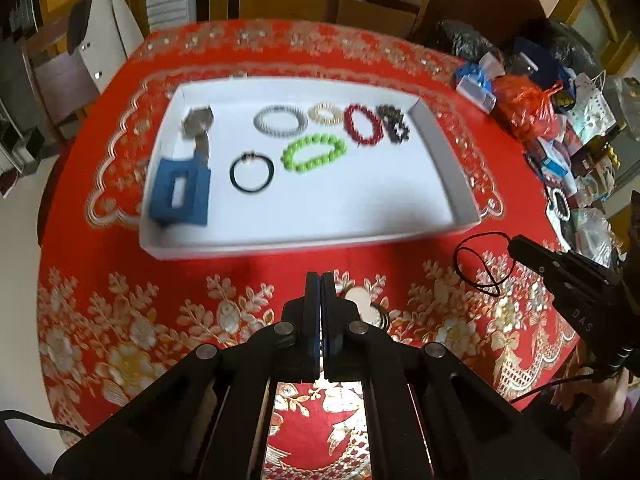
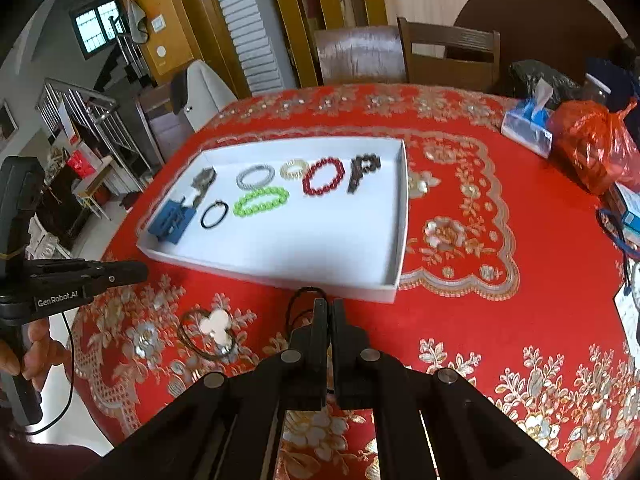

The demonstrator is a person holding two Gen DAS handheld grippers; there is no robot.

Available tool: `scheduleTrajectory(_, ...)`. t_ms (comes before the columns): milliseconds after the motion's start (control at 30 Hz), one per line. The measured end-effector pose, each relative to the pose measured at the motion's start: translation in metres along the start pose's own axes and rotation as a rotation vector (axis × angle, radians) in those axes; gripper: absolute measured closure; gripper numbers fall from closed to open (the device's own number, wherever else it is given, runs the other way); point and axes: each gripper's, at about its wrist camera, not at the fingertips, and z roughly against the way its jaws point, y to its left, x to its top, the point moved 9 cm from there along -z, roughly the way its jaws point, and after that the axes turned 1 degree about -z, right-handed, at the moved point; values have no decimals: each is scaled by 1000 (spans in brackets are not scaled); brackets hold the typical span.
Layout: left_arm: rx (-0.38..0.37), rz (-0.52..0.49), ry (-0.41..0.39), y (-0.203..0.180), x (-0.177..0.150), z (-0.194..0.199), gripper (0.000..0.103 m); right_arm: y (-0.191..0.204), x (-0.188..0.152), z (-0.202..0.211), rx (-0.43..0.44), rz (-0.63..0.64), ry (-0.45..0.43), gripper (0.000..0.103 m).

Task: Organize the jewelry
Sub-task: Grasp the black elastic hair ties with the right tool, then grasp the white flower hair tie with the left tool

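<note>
Nearest the viewer, the left claw has its two fingers pressed flat together with nothing seen between them, poised above the red floral cloth of the table. Just past its tips, partly hidden, a pale clover-shaped pendant lies on the cloth inside a thin dark loop. To the right, the right claw is clamped on a thin black cord, which hangs from its tips in slack loops clear of the cloth. Farther off sits a shallow white tray. Along its far side lie a silver coil bracelet, a cream bead bracelet, a dark red bead bracelet and a black bead bracelet, running left to right. Nearer lie a green bead bracelet and a black hair tie. At the tray's left end are a blue rectangular clip and a wristwatch. Bags and boxes crowd the table's right edge.
</note>
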Motion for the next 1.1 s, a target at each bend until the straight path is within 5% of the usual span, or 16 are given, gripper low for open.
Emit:
scheduleTrajectory(200, -10, 44, 70, 9, -12, -15, 100, 4, 7, 3, -1, 3, -10, 102)
scheduleTrajectory(400, -85, -78, 122, -13, -32, -46, 60, 1, -3, 0, 2, -15, 14, 102)
scheduleTrajectory(1100, 98, -330, 212, -51, -41, -89, 58, -21, -5, -4, 25, -71, 37, 102)
